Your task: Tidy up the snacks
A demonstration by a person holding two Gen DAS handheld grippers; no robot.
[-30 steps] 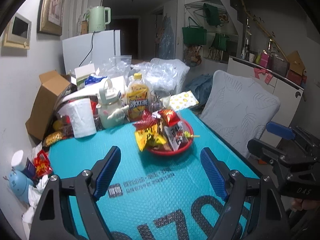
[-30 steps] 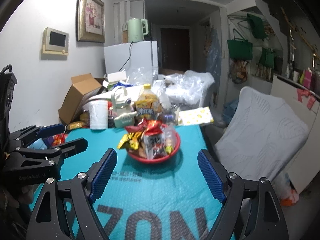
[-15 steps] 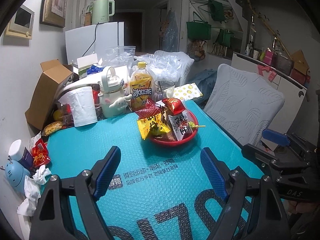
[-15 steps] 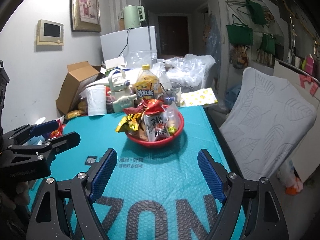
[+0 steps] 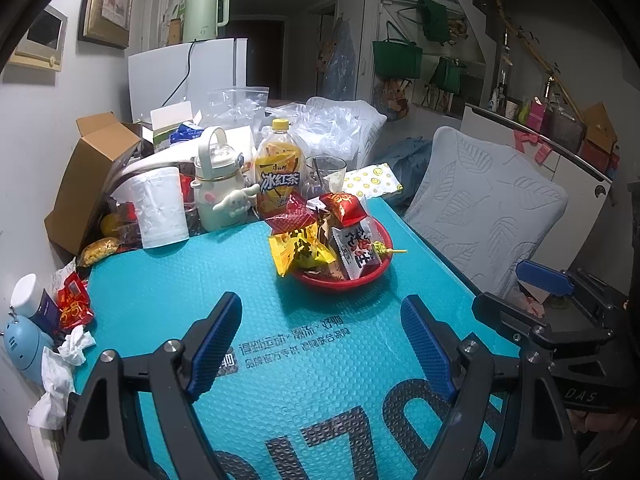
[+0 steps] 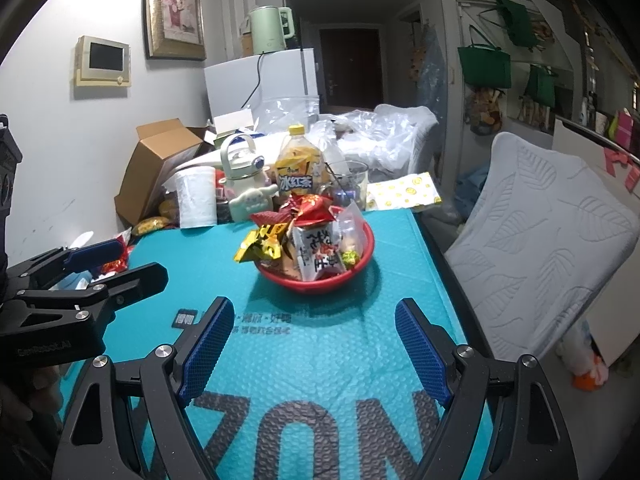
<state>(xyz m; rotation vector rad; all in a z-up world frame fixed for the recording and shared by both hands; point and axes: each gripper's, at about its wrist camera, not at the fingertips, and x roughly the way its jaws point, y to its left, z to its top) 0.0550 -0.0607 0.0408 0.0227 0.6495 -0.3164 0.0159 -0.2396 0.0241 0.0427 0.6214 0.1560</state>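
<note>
A red bowl point(image 5: 344, 283) heaped with snack packets stands on the teal bubble mat point(image 5: 168, 292). On top lie a yellow packet point(image 5: 300, 250), a white and red packet point(image 5: 360, 250) and a red packet point(image 5: 344, 208). My left gripper point(image 5: 320, 304) hovers over the mat short of the bowl, open, with nothing between its blue pads. My right gripper point(image 6: 314, 306) is also open and empty, and the red bowl point(image 6: 316, 285) lies ahead of it. Each gripper shows at the edge of the other's view.
Behind the bowl stand an iced tea bottle point(image 5: 280, 172), a white cartoon jug point(image 5: 218, 188), a paper roll point(image 5: 160, 208) and a glass point(image 5: 330, 168). A cardboard box point(image 5: 92, 168) leans at the back left. Wrappers and tissue point(image 5: 68, 352) litter the left edge. A grey cushion point(image 5: 488, 200) flanks the right.
The right gripper sank a little early on, so the bowl sits higher in its view; it has since held still. The left gripper barely shifted. Both stay open.
</note>
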